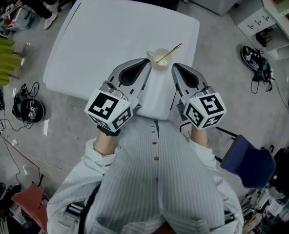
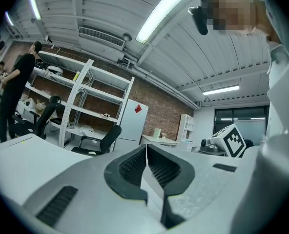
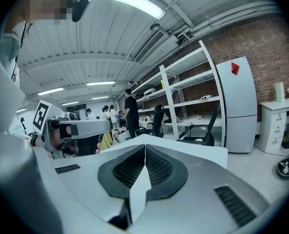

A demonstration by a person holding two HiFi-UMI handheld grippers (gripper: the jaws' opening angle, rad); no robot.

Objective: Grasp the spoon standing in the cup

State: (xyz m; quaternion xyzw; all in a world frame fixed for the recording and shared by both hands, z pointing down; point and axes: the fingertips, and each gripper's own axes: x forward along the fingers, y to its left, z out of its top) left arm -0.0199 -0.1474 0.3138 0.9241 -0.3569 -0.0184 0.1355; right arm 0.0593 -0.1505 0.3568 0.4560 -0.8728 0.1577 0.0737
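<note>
Over the white table (image 1: pixel 110 33), left gripper (image 1: pixel 148 61) and right gripper (image 1: pixel 174 66) flank the cup (image 1: pixel 160 58), jaws shut and empty, so the right should open, then pinch the spoon (image 1: pixel 171 51) by its raised handle.

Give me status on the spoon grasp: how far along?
Done: only the approach. The left gripper and right gripper flank the cup on the white table. In hand: nothing; both gripper views show jaws together and empty. Left: the whole grasp. The spoon stands untouched in the cup, handle leaning rightward; the right gripper likely has to open and close on it.
</note>
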